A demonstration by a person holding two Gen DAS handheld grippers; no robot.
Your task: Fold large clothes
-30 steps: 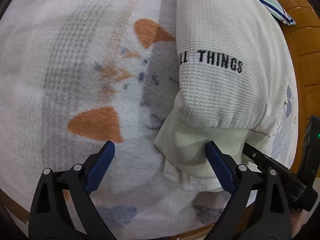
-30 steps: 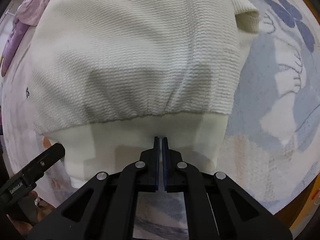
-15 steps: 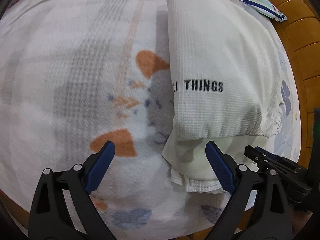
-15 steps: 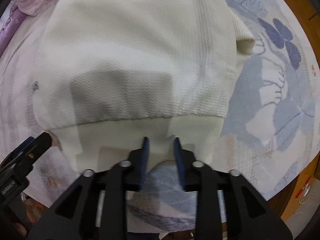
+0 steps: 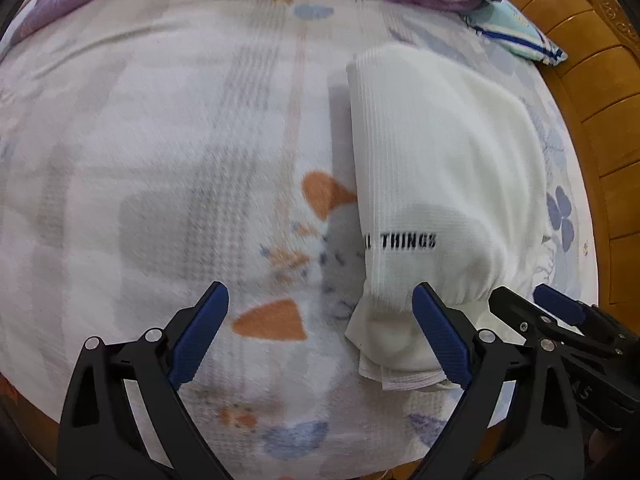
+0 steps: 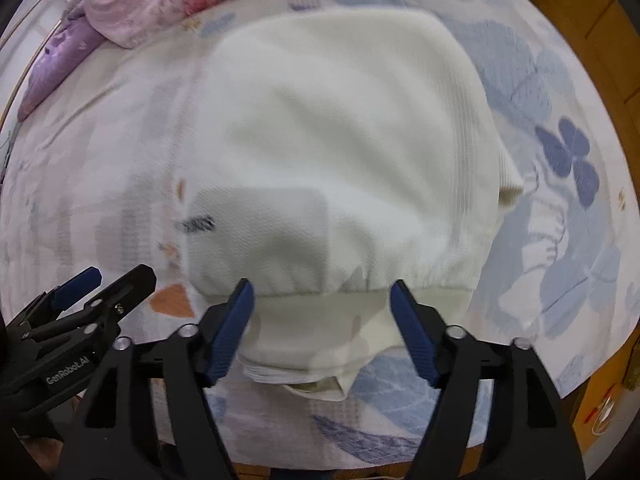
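My right tongs (image 6: 322, 292) just opened off folded white garment (image 6: 340, 160) on bed (image 5: 160, 140); left tongs (image 5: 320, 300) wide, empty.

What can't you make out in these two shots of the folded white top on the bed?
- Print on the white top: left wrist view shows only "THINGS"; earlier letters wrap around the fold. Right wrist view blurs it.
- Layers under the top: covered by itself.
- Purple bedding: cut by both top edges.
- Hands: outside both views.

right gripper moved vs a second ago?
Yes. The right gripper has backed away from the white garment; its hem looks smaller. Its jaws have just been opening, clamping nothing.
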